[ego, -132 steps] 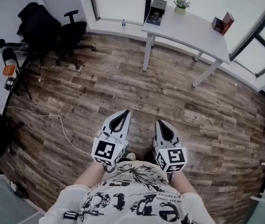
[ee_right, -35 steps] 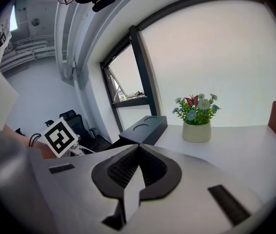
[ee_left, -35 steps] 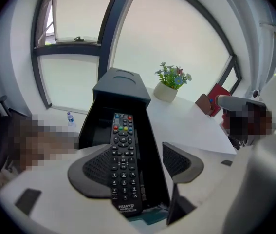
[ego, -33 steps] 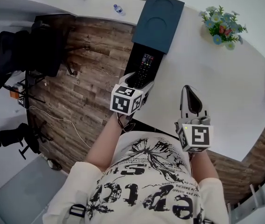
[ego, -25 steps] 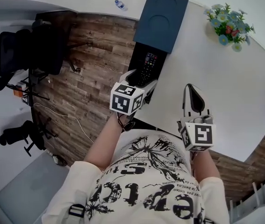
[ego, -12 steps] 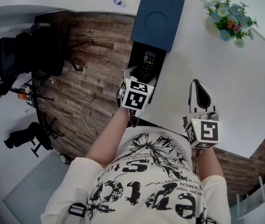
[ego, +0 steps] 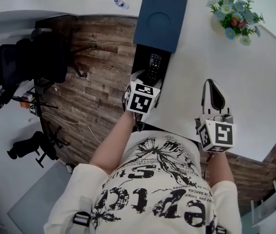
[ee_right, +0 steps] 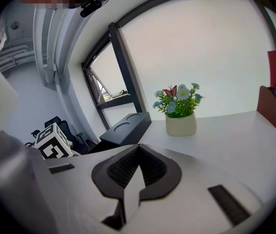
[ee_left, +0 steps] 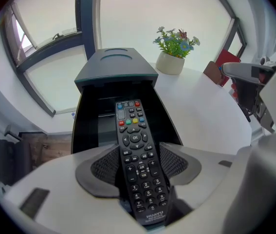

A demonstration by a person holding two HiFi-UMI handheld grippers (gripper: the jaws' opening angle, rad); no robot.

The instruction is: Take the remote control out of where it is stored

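Left gripper view: remote control (ee_left: 137,162) lay face up in the open black box (ee_left: 86,126), button side to the camera, brand end nearest, power keys at the far end. Its long axis ran straight away from the claw, along the length of the box. The dark lid (ee_left: 116,65) sat pushed back beyond the far end, so the compartment was uncovered.

Left gripper (ego: 146,78) pointed steeply down over the near end of the box. Jaws had just been closing, with the remote's near third between them. The ribbed pads (ee_left: 103,167) met both long edges with no gap I could make out, so I read it as a grip across the width. No sign yet that the remote had lifted off the box floor.

Head view: the box hung at the left edge of the white table (ego: 225,72), directly ahead of the left hand. Right gripper (ego: 212,83) was well apart to the right, over bare tabletop, jaws together on nothing. Flower pot (ego: 232,18) stood at the far side, clear of both.

Judgement: the left hand is the nearer by far and already astride the remote. Since the grip sits at one end, not mid-length, the far end may droop or catch the lid edge on the way out. A pull up and back toward the person, along the remote's length, looks the cleanest exit.
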